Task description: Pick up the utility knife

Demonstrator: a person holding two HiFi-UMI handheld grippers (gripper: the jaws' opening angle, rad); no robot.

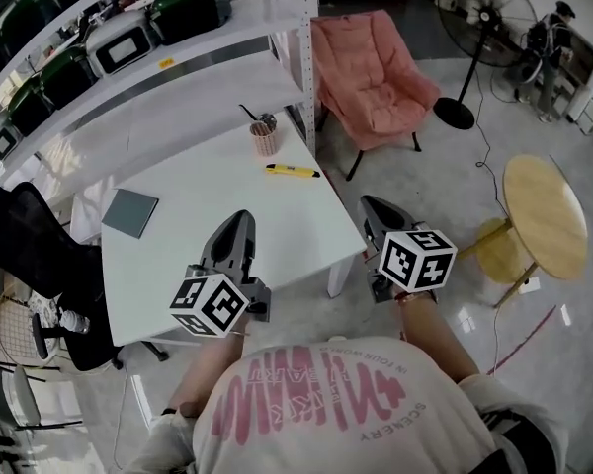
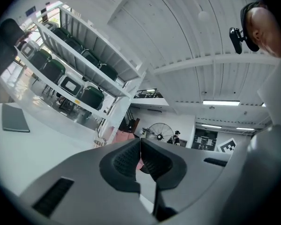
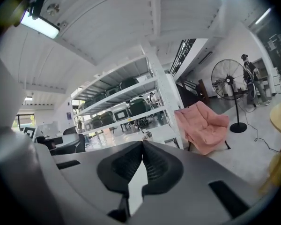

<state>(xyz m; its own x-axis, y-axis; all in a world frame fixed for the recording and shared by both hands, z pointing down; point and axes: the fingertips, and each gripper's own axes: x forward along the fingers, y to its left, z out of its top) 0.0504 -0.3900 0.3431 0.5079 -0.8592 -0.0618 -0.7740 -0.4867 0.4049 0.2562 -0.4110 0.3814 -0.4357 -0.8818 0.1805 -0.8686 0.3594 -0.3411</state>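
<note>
A yellow utility knife (image 1: 293, 171) lies on the white table (image 1: 198, 235), toward its far right side, just below a pen cup (image 1: 264, 136). My left gripper (image 1: 239, 219) hovers over the table's near edge with its jaws shut and nothing between them. My right gripper (image 1: 376, 208) is off the table's right corner, over the floor, also shut and empty. In the left gripper view the pads (image 2: 131, 159) meet tip to tip. The right gripper view shows the pads (image 3: 152, 162) touching the same way. The knife is not visible in either gripper view.
A grey notebook (image 1: 130, 212) lies at the table's left. White shelving (image 1: 128, 57) with dark cases stands behind the table. A pink chair (image 1: 371, 77), a standing fan (image 1: 484, 18) and a round wooden table (image 1: 544, 215) sit to the right. A black office chair (image 1: 30, 255) is at the left.
</note>
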